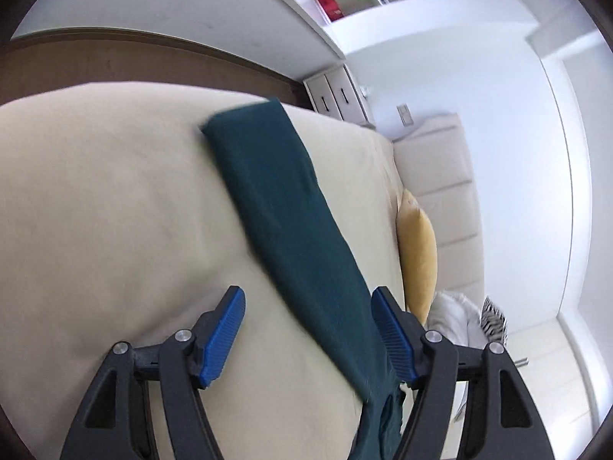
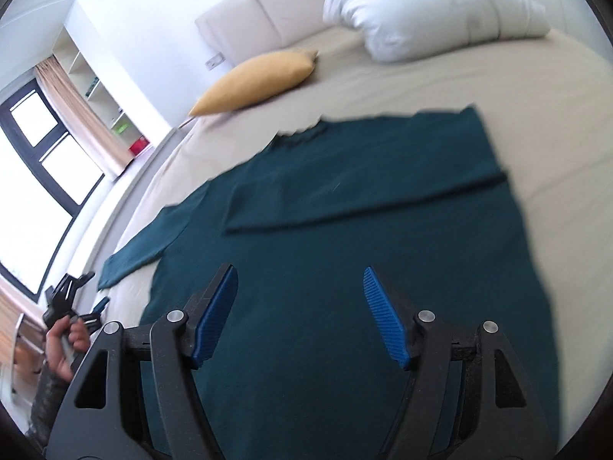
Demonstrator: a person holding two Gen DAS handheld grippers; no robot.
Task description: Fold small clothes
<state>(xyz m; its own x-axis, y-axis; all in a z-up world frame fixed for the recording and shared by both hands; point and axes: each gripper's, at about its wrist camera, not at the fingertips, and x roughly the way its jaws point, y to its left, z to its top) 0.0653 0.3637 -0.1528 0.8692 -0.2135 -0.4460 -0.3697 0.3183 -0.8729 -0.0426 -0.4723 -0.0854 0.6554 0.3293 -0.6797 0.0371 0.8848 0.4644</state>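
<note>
A dark green long-sleeved top [image 2: 345, 253] lies flat on the beige bed [image 2: 479, 80]. One sleeve is folded across its chest; the other sleeve [image 2: 138, 245] stretches out to the left. My right gripper [image 2: 300, 314] is open and empty, hovering over the body of the top. My left gripper [image 1: 308, 333] is open, just above the bed, with the outstretched sleeve [image 1: 283, 207] running between its fingers close to the right fingertip [image 1: 394, 333]. The left gripper also shows in the right wrist view [image 2: 76, 299], held in a hand at the bed's left edge.
A yellow cushion [image 2: 260, 80] and a white pillow [image 2: 429, 15] lie at the head of the bed by the padded headboard [image 2: 264, 19]. A window [image 2: 42, 176], curtain and white shelves stand left. A zebra-striped item [image 1: 494, 322] lies beside the bed.
</note>
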